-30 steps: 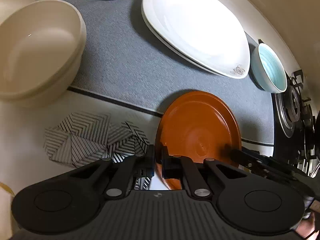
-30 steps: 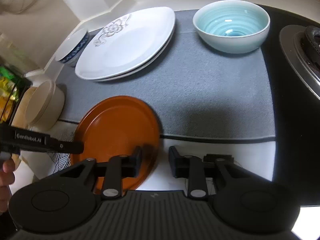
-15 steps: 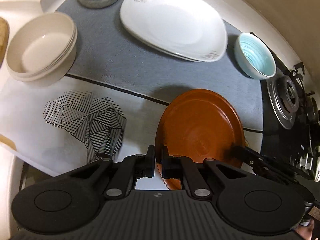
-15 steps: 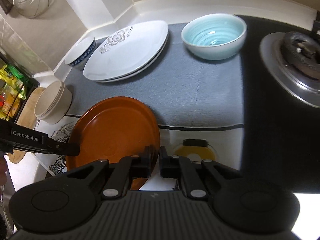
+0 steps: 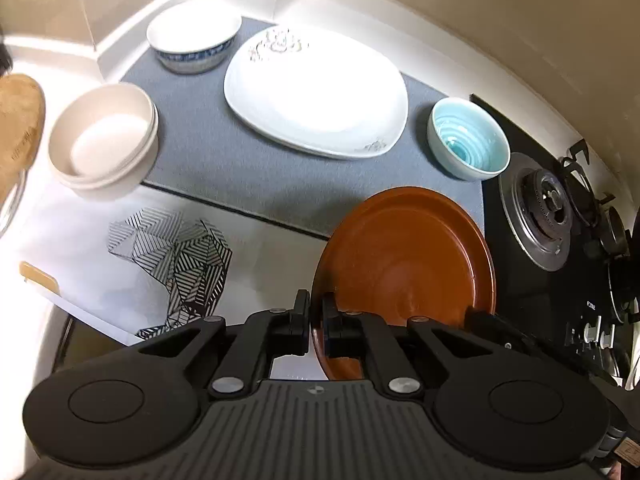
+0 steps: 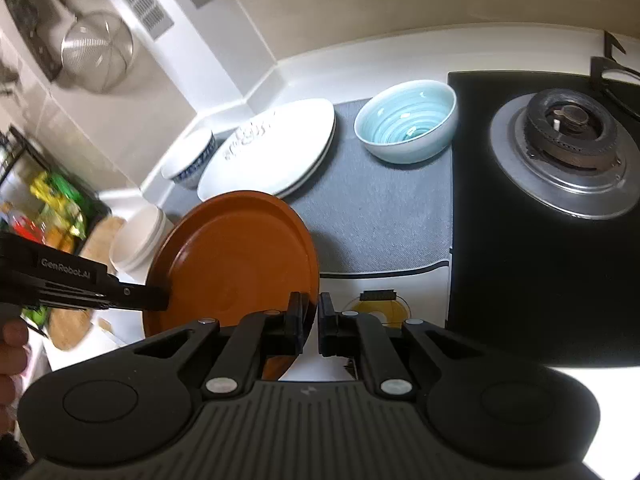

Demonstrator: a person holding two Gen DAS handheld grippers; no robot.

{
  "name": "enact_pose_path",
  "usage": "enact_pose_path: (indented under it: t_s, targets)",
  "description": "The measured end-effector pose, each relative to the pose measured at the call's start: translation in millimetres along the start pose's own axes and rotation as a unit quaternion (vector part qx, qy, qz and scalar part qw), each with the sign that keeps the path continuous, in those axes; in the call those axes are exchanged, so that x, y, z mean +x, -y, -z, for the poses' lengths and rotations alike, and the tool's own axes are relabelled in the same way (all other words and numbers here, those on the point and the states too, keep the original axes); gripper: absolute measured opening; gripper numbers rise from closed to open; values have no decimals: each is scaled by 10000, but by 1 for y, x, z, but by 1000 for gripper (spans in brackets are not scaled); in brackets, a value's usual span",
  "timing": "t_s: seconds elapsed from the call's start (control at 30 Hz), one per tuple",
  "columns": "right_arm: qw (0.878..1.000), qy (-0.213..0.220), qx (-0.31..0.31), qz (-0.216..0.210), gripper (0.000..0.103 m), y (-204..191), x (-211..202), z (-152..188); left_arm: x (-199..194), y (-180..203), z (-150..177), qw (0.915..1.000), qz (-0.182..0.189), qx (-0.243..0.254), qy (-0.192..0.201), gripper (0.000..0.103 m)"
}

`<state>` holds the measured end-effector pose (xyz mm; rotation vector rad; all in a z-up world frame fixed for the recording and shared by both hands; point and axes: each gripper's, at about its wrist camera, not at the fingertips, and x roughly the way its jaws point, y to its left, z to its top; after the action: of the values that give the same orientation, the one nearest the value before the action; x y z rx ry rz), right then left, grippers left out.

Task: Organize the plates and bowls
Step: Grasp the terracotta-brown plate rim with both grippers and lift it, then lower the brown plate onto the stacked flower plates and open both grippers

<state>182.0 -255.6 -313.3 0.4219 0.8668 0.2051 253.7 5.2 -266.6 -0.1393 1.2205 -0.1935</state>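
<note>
We have the left gripper [image 5: 316,326] clamped tight on the near rim of the brown plate [image 5: 404,264], and the right gripper [image 6: 310,326] pinched just as tight on the opposite rim, so the plate hangs between us, tilted, clear of the counter. In the right wrist view the left gripper's arm reaches in from the side, and on it we can read "GenRobot.AI" [image 6: 66,271]; a bit of the person's hand [image 6: 14,350] shows at the frame's edge.

Below the plate lies the white counter [image 5: 264,256] with a black-and-white striped cloth [image 5: 176,256], then the grey mat [image 5: 208,148]. On the mat sit stacked white floral plates [image 5: 316,96], a pale blue bowl [image 5: 468,144] and a blue-rimmed white bowl [image 5: 194,42]. Nested cream bowls [image 5: 104,140] rest at the mat's edge. Beside the mat is a black gas hob [image 6: 560,152]; a steel strainer [image 6: 98,50] hangs on the wall.
</note>
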Motion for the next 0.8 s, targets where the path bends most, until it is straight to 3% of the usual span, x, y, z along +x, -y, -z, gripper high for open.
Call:
enact_pose_path:
  t_s: [0.37, 0.8]
  targets:
    - [9994, 304, -193, 4, 8, -29, -7, -30, -28, -3, -29, 9990, 67, 91, 438, 6]
    - [9964, 573, -184, 595, 8, -76, 38, -92, -9, -32, -119, 9958, 478, 473, 629, 6]
